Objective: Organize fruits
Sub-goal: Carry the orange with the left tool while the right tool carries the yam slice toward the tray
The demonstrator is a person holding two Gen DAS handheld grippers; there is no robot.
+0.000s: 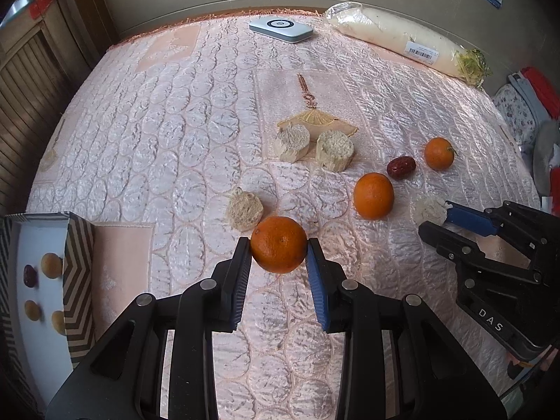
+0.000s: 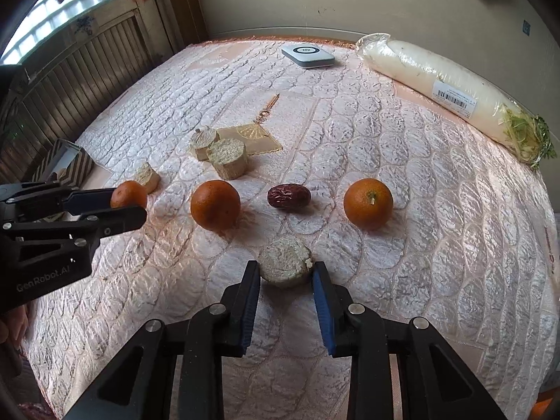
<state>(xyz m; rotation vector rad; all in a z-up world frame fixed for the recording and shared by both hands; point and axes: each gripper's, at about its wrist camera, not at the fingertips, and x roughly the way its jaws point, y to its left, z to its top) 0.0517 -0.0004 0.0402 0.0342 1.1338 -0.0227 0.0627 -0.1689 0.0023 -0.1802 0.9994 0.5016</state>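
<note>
Left hand-held gripper clamps orange near bed's front edge | right hand-held gripper grips pale cut chunk | box front-left holds few fruits | two oranges, date, three chunks left.

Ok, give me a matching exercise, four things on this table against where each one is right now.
Things:
1. red date
2. radish
3. pale round chunk
4. orange

Places:
A. in the left gripper
B. between two loose oranges
C. in the right gripper
D. far right edge of the table, wrapped in plastic

Pairs: 1-B, 2-D, 3-C, 4-A
</note>
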